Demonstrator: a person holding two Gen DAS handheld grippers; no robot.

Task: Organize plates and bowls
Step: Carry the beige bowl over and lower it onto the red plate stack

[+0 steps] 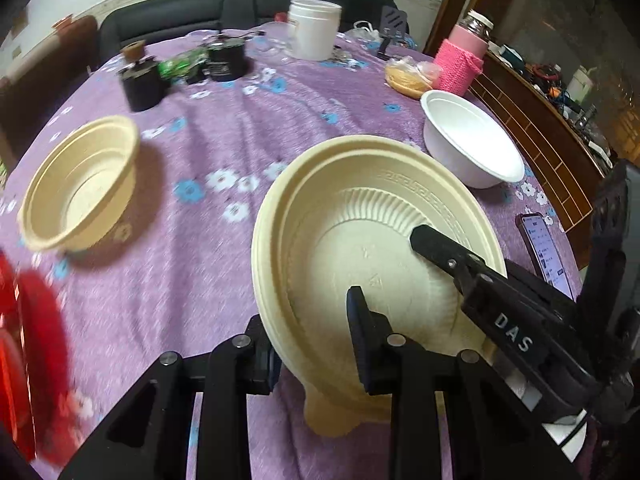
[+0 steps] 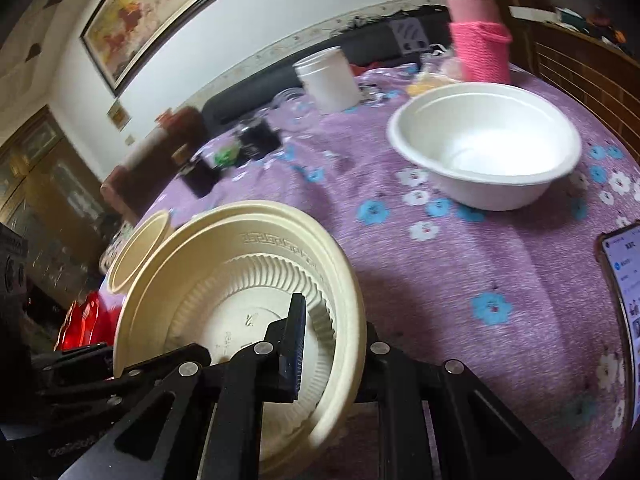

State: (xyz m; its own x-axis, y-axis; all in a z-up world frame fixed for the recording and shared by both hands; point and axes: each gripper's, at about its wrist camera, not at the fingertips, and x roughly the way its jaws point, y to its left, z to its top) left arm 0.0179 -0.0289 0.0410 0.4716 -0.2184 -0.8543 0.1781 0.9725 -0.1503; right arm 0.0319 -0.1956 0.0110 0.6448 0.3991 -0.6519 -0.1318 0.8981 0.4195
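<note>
Both the left gripper and the right gripper pinch the cream plate's rim at lower centre of the frames, jaws nearly closed.

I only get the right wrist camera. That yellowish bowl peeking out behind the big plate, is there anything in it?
Observer: No. The left wrist view looks right into the yellowish bowl. It is empty and upright on the purple cloth.
Operator: Is the other tool holding the plate too?
Observer: Yes. The left tool pinches the big plate by its near rim, one finger inside and one outside.
Operator: Does my tool have writing on it?
Observer: Yes. The right tool has the white letters DAS on its side.
</note>
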